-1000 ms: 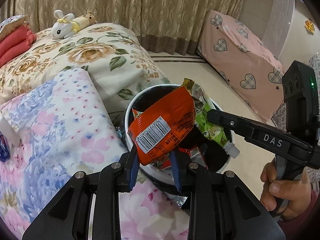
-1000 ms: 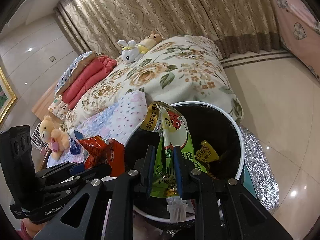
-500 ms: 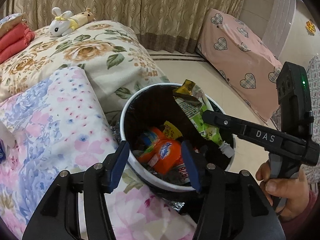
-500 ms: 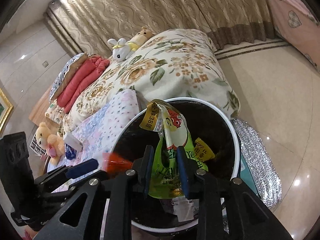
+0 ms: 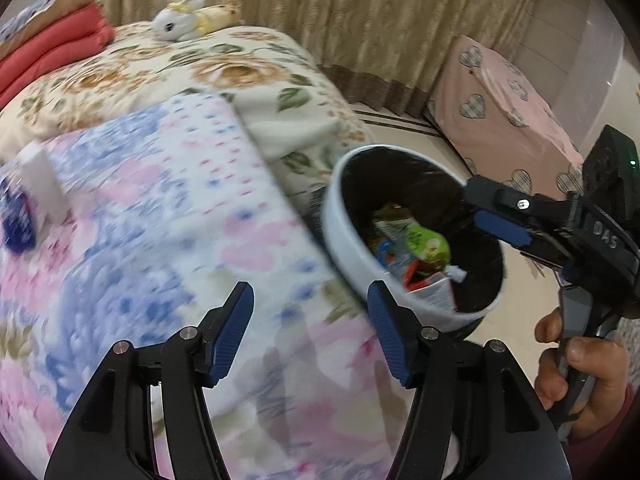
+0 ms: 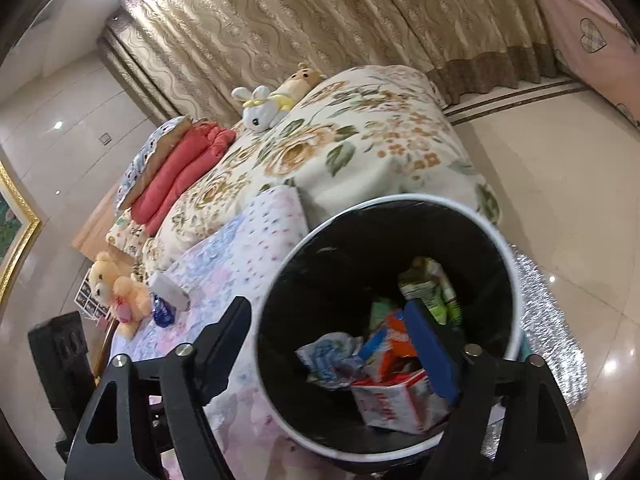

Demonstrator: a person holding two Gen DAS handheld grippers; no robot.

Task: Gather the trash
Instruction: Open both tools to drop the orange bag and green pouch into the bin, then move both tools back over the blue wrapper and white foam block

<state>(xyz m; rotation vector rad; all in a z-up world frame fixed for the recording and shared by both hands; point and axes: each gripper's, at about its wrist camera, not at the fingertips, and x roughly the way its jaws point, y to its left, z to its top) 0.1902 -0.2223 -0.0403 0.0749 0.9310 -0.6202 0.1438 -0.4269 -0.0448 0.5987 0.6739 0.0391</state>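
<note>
A white trash bin with a black liner stands beside the bed; it also shows in the right wrist view. Inside lie a green drink pouch, an orange wrapper, a crumpled blue-white wrapper and a red-white carton. My left gripper is open and empty, over the floral blanket left of the bin. My right gripper is open and empty over the bin's mouth; it shows in the left wrist view above the bin's right rim.
A floral bed with a pink-blue blanket lies left of the bin. A white box and a blue wrapper lie on the blanket. Plush toys and a teddy bear sit on the bed. Shiny floor lies to the right.
The left gripper let go of the orange wrapper into the bin and swung left over the blanket. The right gripper opened and the green pouch dropped into the bin.
</note>
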